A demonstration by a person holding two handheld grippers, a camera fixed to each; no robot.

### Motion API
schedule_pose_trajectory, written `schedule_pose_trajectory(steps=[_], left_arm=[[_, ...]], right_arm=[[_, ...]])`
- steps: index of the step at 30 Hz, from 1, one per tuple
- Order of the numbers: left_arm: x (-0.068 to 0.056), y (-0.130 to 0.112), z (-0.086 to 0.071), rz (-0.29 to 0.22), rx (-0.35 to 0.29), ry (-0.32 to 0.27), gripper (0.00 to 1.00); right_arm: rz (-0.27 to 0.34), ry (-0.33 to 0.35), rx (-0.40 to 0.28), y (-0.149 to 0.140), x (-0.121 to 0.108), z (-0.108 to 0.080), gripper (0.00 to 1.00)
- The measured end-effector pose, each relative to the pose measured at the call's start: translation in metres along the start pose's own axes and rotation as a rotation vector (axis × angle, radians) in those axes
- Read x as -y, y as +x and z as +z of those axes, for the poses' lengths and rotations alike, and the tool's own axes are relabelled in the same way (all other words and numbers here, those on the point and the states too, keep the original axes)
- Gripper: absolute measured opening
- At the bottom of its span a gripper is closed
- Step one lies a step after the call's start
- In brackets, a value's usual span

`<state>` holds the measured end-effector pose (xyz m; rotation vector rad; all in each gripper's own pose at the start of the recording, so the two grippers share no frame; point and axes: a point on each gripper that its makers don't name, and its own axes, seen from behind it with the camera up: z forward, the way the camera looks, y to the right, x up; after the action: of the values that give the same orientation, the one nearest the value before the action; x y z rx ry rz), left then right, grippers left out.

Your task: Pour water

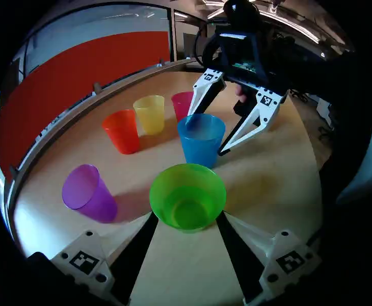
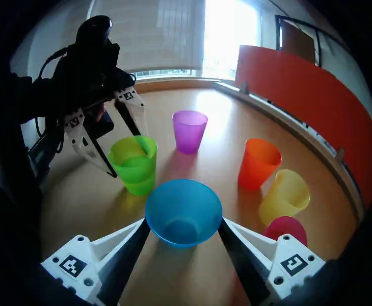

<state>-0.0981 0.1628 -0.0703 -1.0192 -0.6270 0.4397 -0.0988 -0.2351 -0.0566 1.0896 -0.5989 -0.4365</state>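
Green cup [image 1: 187, 196] and blue cup [image 2: 183, 211] stand upright on the tabletop [image 1: 267, 173], just beside each other. The left gripper [image 1: 187, 218] has its jaws partly closed, both fingers against the green cup's sides. The right gripper [image 2: 184, 223] grips the blue cup in the same way. A darker band inside the green cup may be water, though this cannot be confirmed. Purple [image 1: 88, 194], orange [image 1: 121, 131], yellow [image 1: 149, 114] and pink [image 1: 182, 104] cups stand apart, untouched. Step in hand, as judged: both vessels grasped, pouring not yet begun. The next move calls for lifting one cup clear, bringing its rim over the other's mouth, then tilting slowly.
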Motion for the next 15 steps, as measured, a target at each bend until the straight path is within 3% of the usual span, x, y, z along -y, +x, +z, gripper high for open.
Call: schedule_pose_trajectory(steps=[15], left_arm=[[0.002, -0.009, -0.014, 0.007, 0.014, 0.035, 0.84]], right_arm=[[0.017, -0.036, 0.007, -0.013, 0.001, -0.017, 0.99]])
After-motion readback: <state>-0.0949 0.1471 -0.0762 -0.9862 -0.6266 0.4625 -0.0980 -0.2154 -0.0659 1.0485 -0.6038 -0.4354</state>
